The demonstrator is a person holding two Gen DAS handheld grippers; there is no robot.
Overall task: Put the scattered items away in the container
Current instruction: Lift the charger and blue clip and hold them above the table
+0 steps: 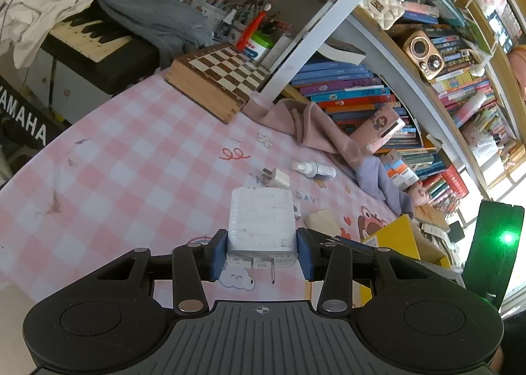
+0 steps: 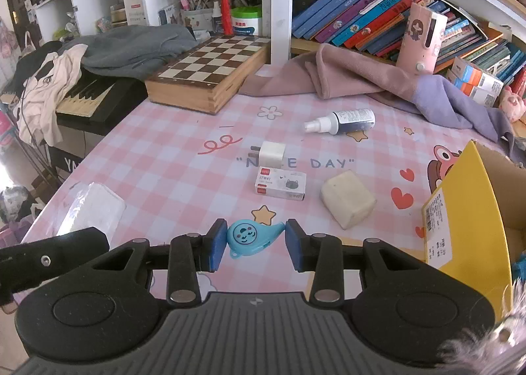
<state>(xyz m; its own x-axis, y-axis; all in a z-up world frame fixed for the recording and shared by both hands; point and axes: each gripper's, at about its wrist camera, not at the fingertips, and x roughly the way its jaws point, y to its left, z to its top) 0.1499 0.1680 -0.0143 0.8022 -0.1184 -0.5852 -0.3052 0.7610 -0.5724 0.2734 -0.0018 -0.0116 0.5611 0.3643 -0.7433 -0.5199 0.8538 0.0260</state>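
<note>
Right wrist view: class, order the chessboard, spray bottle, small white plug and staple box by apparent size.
1. chessboard
2. spray bottle
3. staple box, close to the bottle; its nearness makes this unsure
4. small white plug

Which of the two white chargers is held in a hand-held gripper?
The bigger charger, clamped in the left hand-held gripper; the smaller charger lies loose on the table.

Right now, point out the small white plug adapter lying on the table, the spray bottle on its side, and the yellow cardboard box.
small white plug adapter [image 2: 272, 151], right wrist view, top face.
spray bottle [image 2: 351, 120], right wrist view, labelled body.
yellow cardboard box [image 2: 466, 210], right wrist view, outer yellow wall.
</note>
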